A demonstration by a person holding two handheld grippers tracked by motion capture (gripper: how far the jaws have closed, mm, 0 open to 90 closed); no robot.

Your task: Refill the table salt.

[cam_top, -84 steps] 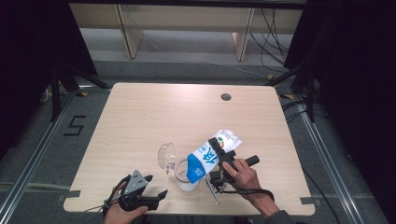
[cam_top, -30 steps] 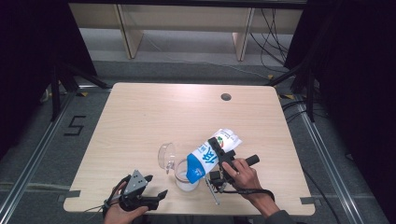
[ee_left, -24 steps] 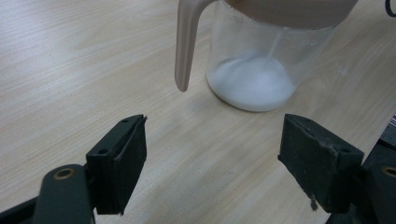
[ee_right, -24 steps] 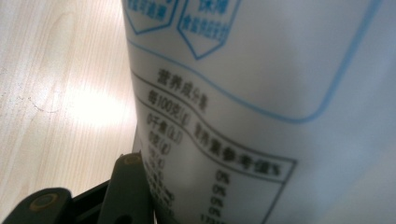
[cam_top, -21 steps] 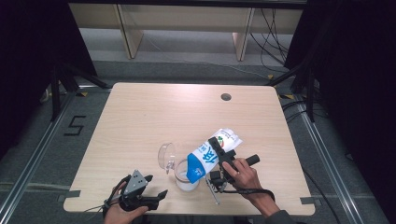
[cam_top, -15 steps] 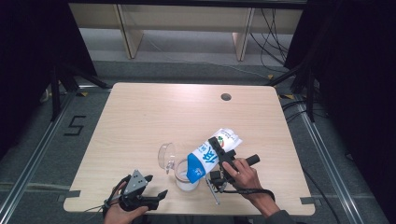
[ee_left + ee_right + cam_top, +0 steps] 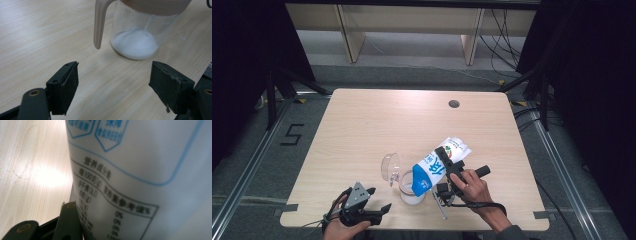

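Right tongs (image 7: 447,165) clamped on Chinese nutrition-labelled bag (image 7: 437,165); left tongs (image 7: 374,200) agape.

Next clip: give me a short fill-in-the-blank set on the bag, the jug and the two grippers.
1. The right gripper holds a blue and white bag tilted over the clear ____.
2. The powder at the bottom of the jug is ____ in colour.
3. The left gripper has its jaws ____, with nothing between them.
4. The table has a small round ____ near its far edge.

Missing words: jug; white; open; hole
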